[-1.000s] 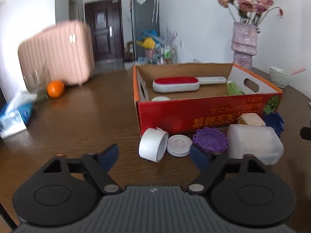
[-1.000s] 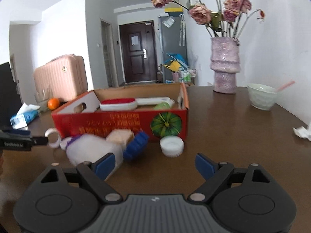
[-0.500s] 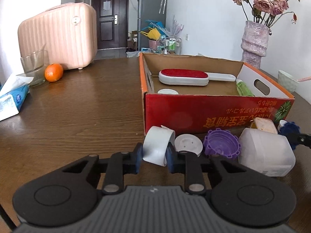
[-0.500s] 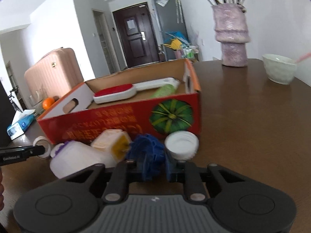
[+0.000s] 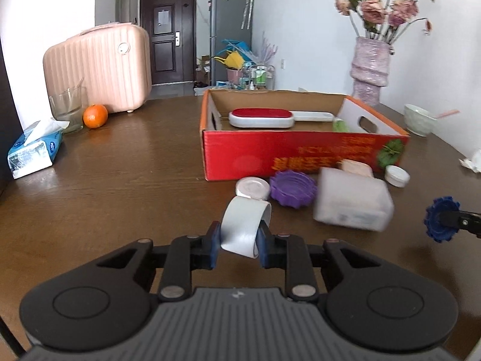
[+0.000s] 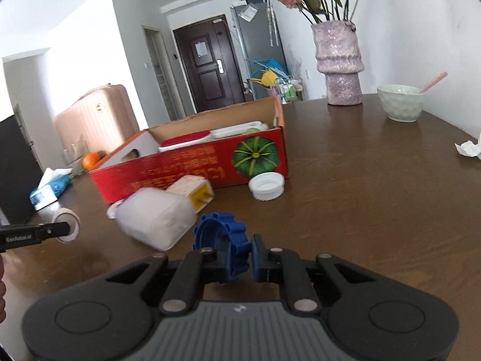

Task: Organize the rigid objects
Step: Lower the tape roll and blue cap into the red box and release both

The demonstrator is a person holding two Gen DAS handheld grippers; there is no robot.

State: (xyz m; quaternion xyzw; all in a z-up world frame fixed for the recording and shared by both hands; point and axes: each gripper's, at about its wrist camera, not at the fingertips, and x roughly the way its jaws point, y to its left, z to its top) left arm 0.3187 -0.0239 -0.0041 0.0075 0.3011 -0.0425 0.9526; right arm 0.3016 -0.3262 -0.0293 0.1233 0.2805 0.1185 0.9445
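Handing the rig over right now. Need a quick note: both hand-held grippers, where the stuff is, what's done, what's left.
Left hand-held gripper: shut on the white ring, lifted off the table.
Right hand-held gripper: shut on the blue toothed cap.
In the red box: lint brush and a green item.
Done: both pieces picked up; neither is in the box yet.
Left on the table in front of the box: silver-topped lid, purple cap, translucent jug, beige block, white cap.
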